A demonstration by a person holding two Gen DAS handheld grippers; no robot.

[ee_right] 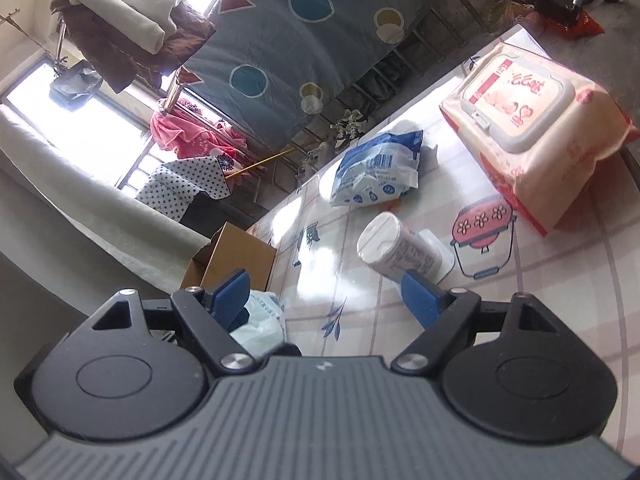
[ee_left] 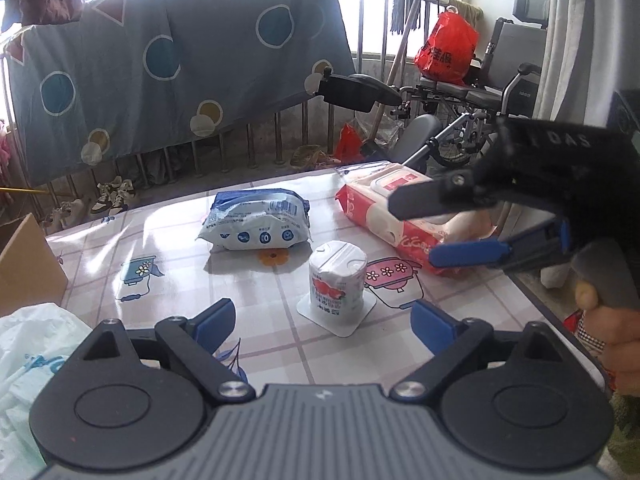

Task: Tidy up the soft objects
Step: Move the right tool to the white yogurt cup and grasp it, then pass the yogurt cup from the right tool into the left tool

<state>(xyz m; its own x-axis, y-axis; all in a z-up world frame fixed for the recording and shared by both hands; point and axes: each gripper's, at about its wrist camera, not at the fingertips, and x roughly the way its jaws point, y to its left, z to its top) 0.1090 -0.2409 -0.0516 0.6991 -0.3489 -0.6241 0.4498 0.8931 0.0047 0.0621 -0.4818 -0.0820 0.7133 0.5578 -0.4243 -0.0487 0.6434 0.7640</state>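
A white roll pack with red print (ee_left: pixel 338 280) stands upright mid-table; it also shows in the right wrist view (ee_right: pixel 396 250). A blue-and-white soft pack (ee_left: pixel 256 222) lies behind it, also in the right wrist view (ee_right: pixel 378 170). A pink wet-wipes pack (ee_left: pixel 400 216) lies at the right, also in the right wrist view (ee_right: pixel 536 124). My left gripper (ee_left: pixel 322 320) is open and empty, just in front of the roll. My right gripper (ee_right: pixel 326 294) is open and empty; in the left wrist view it (ee_left: pixel 420 224) hovers over the wipes pack.
The table has a checked cloth with cartoon prints (ee_left: pixel 160 248). A cardboard box (ee_right: pixel 230 260) stands at its left end, with a white plastic bag (ee_left: pixel 28 352) beside it. A railing with a hanging sheet (ee_left: pixel 180 68) and a wheelchair (ee_left: pixel 460 96) stand behind.
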